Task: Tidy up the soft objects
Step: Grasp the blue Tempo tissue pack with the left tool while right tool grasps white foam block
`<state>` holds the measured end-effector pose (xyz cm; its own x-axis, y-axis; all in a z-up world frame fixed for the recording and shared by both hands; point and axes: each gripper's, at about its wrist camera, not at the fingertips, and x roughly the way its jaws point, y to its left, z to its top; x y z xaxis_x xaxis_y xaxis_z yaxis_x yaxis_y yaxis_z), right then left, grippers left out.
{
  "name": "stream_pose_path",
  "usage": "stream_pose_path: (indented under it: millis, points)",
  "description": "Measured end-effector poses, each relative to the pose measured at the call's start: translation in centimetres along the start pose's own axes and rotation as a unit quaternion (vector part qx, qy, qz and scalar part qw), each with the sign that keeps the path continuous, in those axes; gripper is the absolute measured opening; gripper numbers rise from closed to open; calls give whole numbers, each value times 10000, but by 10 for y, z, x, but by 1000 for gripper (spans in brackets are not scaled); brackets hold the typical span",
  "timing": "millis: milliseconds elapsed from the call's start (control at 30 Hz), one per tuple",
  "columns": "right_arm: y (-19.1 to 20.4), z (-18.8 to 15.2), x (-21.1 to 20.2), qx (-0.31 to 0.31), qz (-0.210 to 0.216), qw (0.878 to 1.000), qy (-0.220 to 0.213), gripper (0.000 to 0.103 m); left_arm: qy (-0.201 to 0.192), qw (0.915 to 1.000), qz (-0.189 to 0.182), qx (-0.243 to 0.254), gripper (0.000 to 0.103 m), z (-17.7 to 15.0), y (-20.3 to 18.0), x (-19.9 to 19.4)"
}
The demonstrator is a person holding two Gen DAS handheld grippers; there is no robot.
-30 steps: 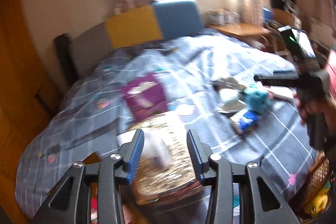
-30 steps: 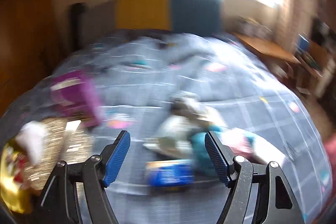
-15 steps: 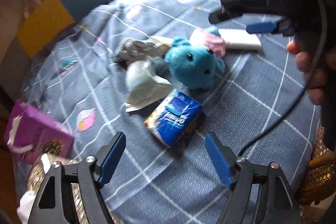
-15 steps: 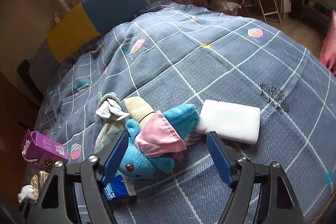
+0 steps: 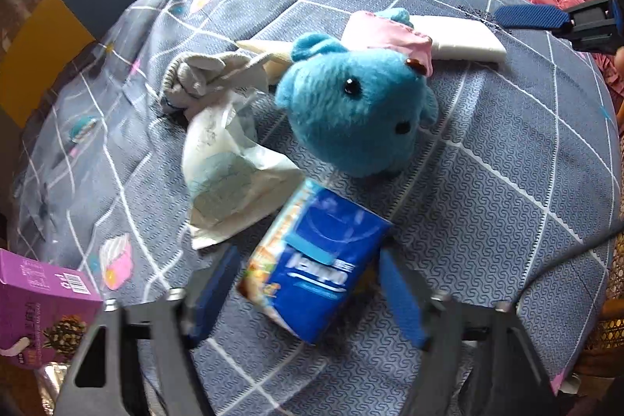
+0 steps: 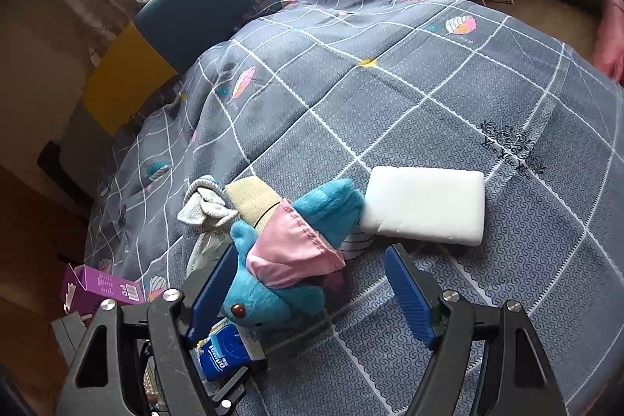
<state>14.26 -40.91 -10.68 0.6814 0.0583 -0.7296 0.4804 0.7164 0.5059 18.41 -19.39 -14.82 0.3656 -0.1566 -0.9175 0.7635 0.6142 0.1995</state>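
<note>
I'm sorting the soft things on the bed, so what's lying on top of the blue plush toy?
A pink cloth is draped over the blue plush toy, with a beige piece tucked beside it. What lies beneath the toy is covered.

Not much readable here tbh. The blue tissue pack has white lettering that looks like "Tempo", though it's upside down and a bit blurred. The purple box has a barcode and some print too small to make out. The bedspread has a dark embroidered logo, maybe "Yee Yoo".
</note>
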Motion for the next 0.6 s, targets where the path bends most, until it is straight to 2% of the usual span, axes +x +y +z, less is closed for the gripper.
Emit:
stream_pose_path:
  millis: [133, 333, 433, 533, 600]
  points:
    - [-35, 8, -16, 868, -153, 9952, -436, 78, -161, 9996, -56, -241, 62, -6, 1, -2]
    - [-75, 9, -6, 1870, -347, 9814, -238, 78, -299, 9964, -120, -779, 58, -28, 4, -15]
    - [-71, 9, 2, 1681, -580, 9840, -84, 78, -316, 9950, -131, -934, 58, -38, 7, -19]
    - [-50, 10, 10, 960, -1106, 9892, 2, 78, -279, 9952, -131, -925, 57, -44, 6, -26]
    - [-36, 8, 15, 400, -1499, 9879, 94, 78, -311, 9955, -124, -881, 57, -44, 6, -34]
